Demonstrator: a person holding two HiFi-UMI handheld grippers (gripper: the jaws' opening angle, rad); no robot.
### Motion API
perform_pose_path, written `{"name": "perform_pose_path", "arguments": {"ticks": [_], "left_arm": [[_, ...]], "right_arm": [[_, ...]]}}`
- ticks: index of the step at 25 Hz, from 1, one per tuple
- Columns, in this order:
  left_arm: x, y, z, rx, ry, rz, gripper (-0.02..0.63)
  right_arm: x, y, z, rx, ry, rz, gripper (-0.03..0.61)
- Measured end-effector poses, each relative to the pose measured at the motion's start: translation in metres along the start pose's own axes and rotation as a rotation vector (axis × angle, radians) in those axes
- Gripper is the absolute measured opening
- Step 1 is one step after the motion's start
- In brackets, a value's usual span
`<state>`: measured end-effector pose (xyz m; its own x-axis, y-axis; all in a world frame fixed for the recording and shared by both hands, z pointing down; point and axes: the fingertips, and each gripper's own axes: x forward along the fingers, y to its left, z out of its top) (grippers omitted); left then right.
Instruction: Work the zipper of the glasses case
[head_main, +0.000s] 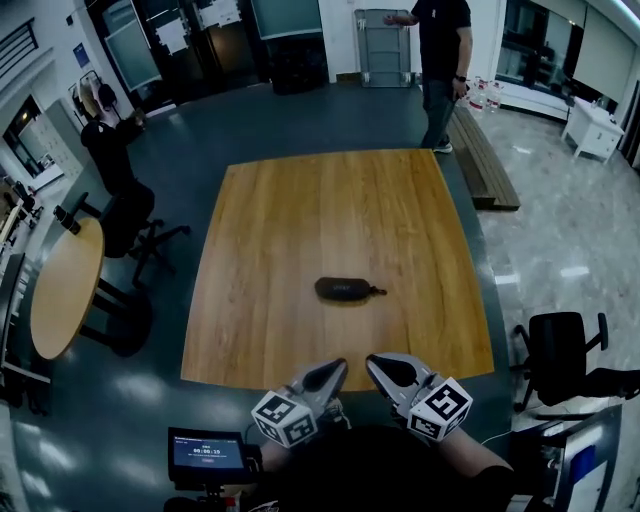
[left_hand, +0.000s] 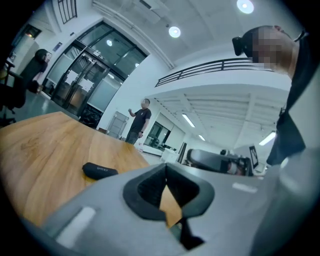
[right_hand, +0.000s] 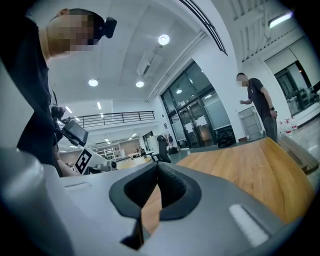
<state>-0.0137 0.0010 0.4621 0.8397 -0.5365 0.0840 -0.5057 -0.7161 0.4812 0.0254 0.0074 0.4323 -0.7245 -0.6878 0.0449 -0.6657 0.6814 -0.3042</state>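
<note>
Both grippers sit low at the near edge of the wooden table, side by side and well short of the work. The left gripper is clenched; its own view shows the left gripper with dark pads pressed tip to tip, and only table wood shows through the little gap beneath them. It's the same on the other side: the right gripper is clamped together, and in its view the right gripper has ribbed pads meeting at the tips and grips nothing but itself.

The glasses case lies flat near the middle of the table, a dark oblong with its long side running left to right, well apart from both sets of jaws. A thin tab pokes out at its right end – too small to say how the zipper stands. From the left gripper view the glasses case shows off to the left of the jaws, with pale lettering on its side that can't be read.

Around the table, a person stands past the far edge, another person sits on the left by a round table, a black chair waits on the right, and a small screen glows at the bottom
</note>
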Motion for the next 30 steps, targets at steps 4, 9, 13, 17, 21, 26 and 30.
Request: {"name": "perform_pose_path", "arguments": {"ticks": [4, 9, 13, 17, 21, 26, 30], "left_arm": [[-0.003, -0.049, -0.024, 0.004, -0.008, 0.017, 0.002], [-0.021, -0.086, -0.058, 0.001, 0.001, 0.054, 0.002], [-0.034, -0.096, -0.064, -0.002, -0.009, 0.077, 0.002], [-0.039, -0.104, -0.054, 0.017, -0.033, 0.061, 0.002], [-0.048, -0.107, -0.053, 0.028, -0.022, 0.035, 0.002], [-0.064, -0.092, -0.051, 0.032, -0.004, 0.03, 0.002], [-0.074, -0.082, -0.047, 0.034, 0.001, 0.011, 0.002]], "right_arm": [[-0.048, 0.021, -0.007, -0.015, 0.003, 0.026, 0.005], [-0.084, 0.048, -0.034, 0.03, 0.026, 0.079, 0.005], [-0.099, 0.067, -0.041, 0.035, 0.023, 0.102, 0.005], [-0.103, 0.08, -0.039, 0.026, 0.004, 0.09, 0.005], [-0.097, 0.088, -0.038, 0.026, -0.009, 0.062, 0.005], [-0.078, 0.102, -0.041, 0.013, -0.017, 0.04, 0.005], [-0.066, 0.109, -0.043, 0.006, -0.019, 0.019, 0.004]]}}
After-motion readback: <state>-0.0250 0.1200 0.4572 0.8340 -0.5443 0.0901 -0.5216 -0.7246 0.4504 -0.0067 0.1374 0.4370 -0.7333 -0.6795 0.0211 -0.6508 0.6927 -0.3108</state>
